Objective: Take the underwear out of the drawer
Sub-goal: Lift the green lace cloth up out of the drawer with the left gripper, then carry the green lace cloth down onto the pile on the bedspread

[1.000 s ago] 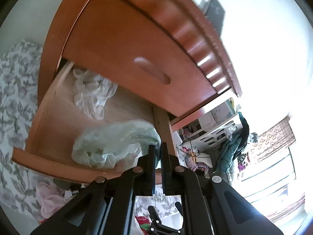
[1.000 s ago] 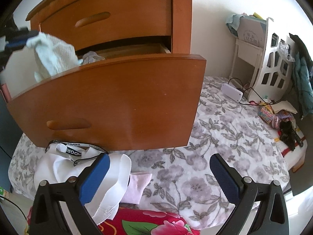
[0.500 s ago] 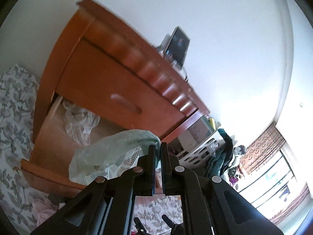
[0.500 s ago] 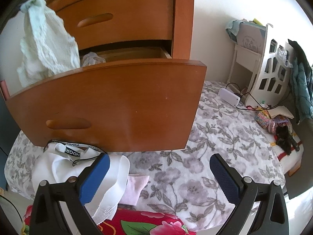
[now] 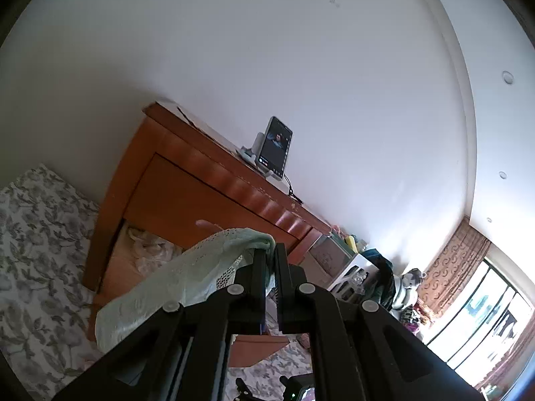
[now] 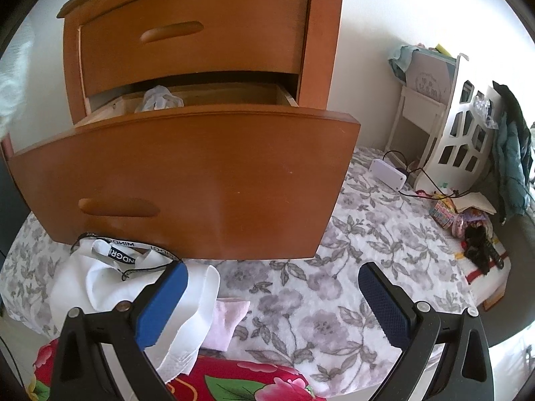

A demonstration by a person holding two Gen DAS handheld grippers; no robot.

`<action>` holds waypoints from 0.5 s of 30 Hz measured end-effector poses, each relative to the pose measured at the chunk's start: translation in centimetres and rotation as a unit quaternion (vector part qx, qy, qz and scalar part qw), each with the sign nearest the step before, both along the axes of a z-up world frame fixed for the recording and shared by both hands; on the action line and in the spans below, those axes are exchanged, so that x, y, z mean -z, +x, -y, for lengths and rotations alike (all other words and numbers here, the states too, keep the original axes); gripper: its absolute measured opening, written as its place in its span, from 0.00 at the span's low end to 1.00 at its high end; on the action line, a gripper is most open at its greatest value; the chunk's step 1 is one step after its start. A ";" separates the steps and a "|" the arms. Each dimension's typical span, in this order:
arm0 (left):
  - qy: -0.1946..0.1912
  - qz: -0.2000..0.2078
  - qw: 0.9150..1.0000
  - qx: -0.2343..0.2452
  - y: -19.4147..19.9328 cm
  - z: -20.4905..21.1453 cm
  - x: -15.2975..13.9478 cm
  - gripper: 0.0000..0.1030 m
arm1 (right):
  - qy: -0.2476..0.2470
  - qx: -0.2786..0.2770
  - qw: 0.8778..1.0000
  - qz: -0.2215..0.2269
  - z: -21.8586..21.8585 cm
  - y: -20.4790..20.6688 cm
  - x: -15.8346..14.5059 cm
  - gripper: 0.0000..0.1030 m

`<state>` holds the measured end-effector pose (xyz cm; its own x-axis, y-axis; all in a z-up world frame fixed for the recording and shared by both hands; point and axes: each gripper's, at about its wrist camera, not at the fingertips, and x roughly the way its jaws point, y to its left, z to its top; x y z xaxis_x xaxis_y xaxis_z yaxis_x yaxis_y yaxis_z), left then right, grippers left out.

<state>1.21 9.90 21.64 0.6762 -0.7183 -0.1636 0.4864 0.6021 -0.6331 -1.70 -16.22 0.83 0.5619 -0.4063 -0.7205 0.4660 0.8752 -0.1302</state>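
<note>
My left gripper [image 5: 270, 250] is shut on pale green lace underwear [image 5: 187, 277], which hangs down to the left, lifted above the open lower drawer [image 5: 117, 267]. A crumpled white garment [image 5: 147, 247] lies inside that drawer, seen also as the white garment [image 6: 160, 97] in the right wrist view. There the drawer front [image 6: 200, 180] juts out from the wooden nightstand [image 6: 200, 43]. The green underwear shows as a pale blur [image 6: 11, 77] at the far left edge. My right gripper [image 6: 272, 287] stands open with nothing between its blue pads, above the floral bedding.
White clothing with a black printed band [image 6: 117, 277] and a pink cloth [image 6: 227, 320] lie on the floral bedspread [image 6: 334, 267] below the drawer. A phone on a stand [image 5: 276, 147] sits on the nightstand top. A white shelf unit [image 6: 461, 133], cables and toys lie to the right.
The left gripper has risen with the green underwear, lifting it out of the drawer, and its view tilted up toward the wall. The right gripper has stayed put.
</note>
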 end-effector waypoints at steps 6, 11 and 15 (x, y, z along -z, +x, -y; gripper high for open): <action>0.012 0.007 1.000 -0.010 -1.8 -0.6 0.3 0.04 | -0.009 -0.003 1.000 -0.002 -0.2 0.1 0.0 1.00; 0.027 -0.002 1.000 -0.001 -2.4 0.2 1.3 0.04 | -0.011 -0.003 1.000 -0.002 -0.3 0.1 0.0 1.00; 0.037 -0.015 0.999 0.013 -2.3 1.3 2.4 0.04 | -0.012 -0.003 1.000 -0.002 -0.3 0.0 0.0 1.00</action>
